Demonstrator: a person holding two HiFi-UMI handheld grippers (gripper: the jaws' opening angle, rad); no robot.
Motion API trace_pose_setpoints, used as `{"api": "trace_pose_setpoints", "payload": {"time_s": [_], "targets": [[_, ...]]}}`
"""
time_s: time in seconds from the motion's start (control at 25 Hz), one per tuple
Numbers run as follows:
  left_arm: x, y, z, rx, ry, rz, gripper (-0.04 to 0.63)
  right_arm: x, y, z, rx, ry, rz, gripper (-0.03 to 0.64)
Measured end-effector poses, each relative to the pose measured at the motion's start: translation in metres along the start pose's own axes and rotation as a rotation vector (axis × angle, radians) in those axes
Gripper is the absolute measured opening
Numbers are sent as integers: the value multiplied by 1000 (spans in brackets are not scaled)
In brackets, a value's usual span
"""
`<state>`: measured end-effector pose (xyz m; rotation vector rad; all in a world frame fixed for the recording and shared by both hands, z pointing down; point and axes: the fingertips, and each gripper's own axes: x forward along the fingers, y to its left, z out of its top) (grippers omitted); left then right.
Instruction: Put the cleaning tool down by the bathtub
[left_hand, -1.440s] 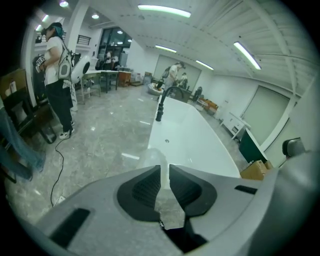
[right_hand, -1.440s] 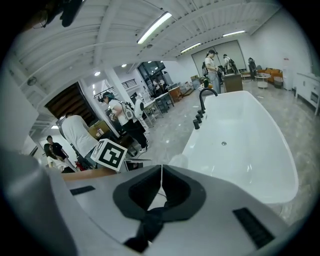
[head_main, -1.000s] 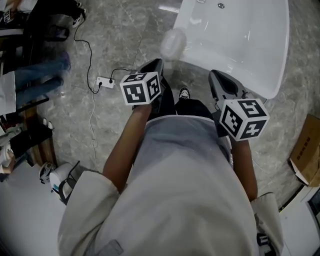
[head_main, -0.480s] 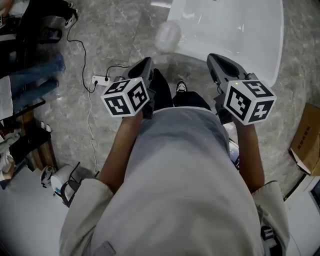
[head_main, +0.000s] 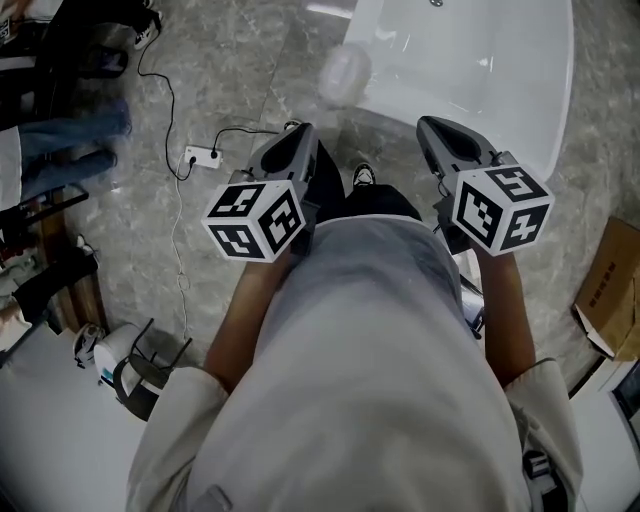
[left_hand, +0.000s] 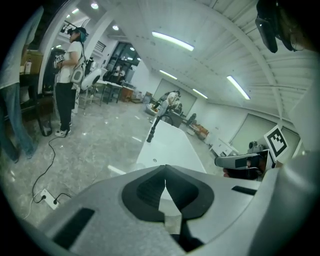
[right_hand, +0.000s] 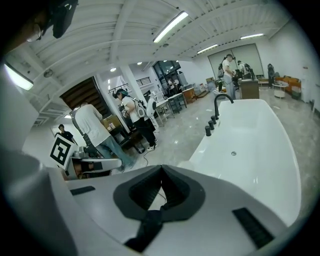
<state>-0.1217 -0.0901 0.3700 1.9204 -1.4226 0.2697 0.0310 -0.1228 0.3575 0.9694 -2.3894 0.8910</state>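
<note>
The white bathtub (head_main: 500, 60) fills the top right of the head view, and its rim lies ahead in the left gripper view (left_hand: 172, 145) and the right gripper view (right_hand: 260, 150). A pale, blurred round thing (head_main: 343, 75) sits at the tub's near left corner; I cannot tell what it is. My left gripper (head_main: 300, 135) hangs over the floor short of it. Its jaws have just been closing and now meet at the tips (left_hand: 165, 180) with nothing between them. My right gripper (head_main: 428, 125) hovers at the tub's near edge, shut and empty (right_hand: 161, 175).
A power strip (head_main: 203, 158) with its cable lies on the grey floor to the left. A cardboard box (head_main: 610, 290) stands at the right. People stand at the left (right_hand: 95, 130). A black faucet (right_hand: 220, 107) rises from the tub's far rim.
My left gripper has risen toward the camera, its marker cube drifting left and lower in the head view. The right gripper has hardly moved.
</note>
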Motion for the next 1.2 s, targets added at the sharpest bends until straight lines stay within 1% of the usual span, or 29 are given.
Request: {"api": "trace_pose_setpoints", "payload": {"time_s": [0.08, 0.2, 0.36, 0.44, 0.6, 0.84, 1.2], "targets": [[3, 1, -1, 0, -4, 5, 9, 4, 0, -2, -20, 10, 2, 11], [4, 1, -6, -24, 2, -7, 9, 6, 5, -9, -43, 26, 4, 11], [-1, 1, -3, -24, -3, -13, 9, 11, 14, -9, -81, 35, 9, 11], [-1, 1, -2, -41, -6, -12, 10, 13, 17, -10, -100, 40, 13, 11], [2, 1, -4, -56, -8, -4, 11, 16, 20, -13, -99, 42, 23, 11], [-1, -2, -3, -63, -18, -7, 11, 17, 31, -13, -134, 46, 52, 11], [0, -8, -3, -77, -28, -22, 11, 14, 33, -20, -169, 63, 47, 11]]}}
